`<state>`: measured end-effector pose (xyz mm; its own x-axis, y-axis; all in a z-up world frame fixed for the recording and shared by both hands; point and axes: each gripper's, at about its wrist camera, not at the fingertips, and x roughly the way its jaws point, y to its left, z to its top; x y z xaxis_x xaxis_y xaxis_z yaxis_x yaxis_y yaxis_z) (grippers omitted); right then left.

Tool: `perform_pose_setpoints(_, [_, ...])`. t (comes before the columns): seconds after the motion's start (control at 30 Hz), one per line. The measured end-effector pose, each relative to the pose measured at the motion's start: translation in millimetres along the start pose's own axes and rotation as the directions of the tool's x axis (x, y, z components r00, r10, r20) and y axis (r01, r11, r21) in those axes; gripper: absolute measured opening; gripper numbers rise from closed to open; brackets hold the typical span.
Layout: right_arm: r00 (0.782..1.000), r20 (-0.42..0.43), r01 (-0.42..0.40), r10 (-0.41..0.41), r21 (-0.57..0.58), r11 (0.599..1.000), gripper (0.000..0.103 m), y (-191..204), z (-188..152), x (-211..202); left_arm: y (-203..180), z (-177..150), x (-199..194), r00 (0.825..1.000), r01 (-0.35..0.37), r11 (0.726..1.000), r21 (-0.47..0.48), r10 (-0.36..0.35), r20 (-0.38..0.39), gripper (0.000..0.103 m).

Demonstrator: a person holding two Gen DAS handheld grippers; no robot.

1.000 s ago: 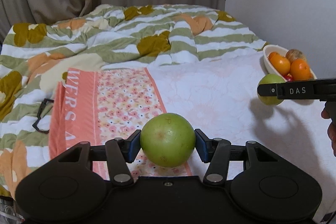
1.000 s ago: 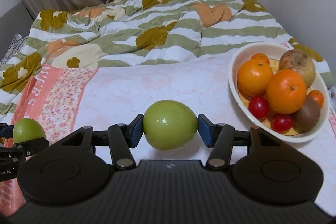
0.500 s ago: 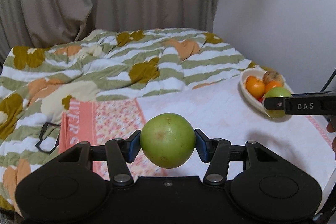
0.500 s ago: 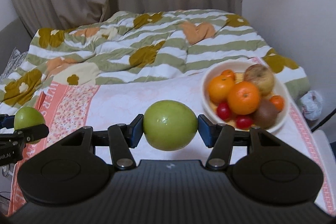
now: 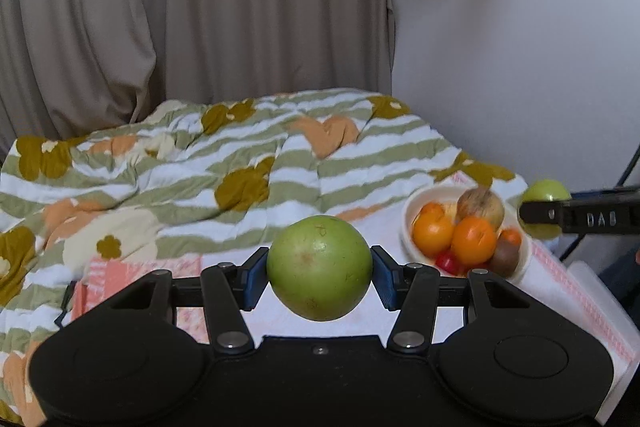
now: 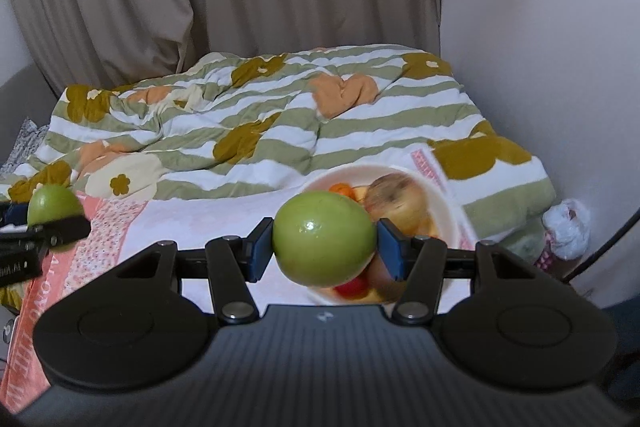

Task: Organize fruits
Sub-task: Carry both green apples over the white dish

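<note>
My left gripper is shut on a dull green apple and holds it in the air above the bed. My right gripper is shut on a shinier green apple, held just in front of the white fruit bowl. The bowl sits at the bed's right side with oranges, a brownish apple, a kiwi and small red fruits. Each gripper with its apple also shows at the edge of the other's view: the right one, the left one.
A striped floral quilt covers the far half of the bed. A pink floral cloth lies at the left. Curtains hang behind and a white wall stands at the right. A plastic bag lies beside the bed.
Both grippers have risen and pulled back with their apples still held. The right gripper has swung right, so its apple now sits in front of the bowl.
</note>
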<state>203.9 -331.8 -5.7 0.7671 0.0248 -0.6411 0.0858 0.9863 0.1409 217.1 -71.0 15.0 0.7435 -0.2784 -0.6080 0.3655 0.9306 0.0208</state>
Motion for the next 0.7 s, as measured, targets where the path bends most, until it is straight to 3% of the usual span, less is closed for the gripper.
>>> perform_pose_setpoints(0.37, [0.998,-0.037,-0.052,0.050,-0.067,0.996,0.070,-75,19,20,-73,31,43,1.000,-0.001,0.999,-0.039,0.001,0.001,0.057])
perform_pose_setpoints(0.7, [0.998,-0.057,-0.038,0.036,-0.027,0.999,0.070,-99,19,42,-101,48,99,0.995,0.088,0.996,0.008,-0.087,-0.053,0.057])
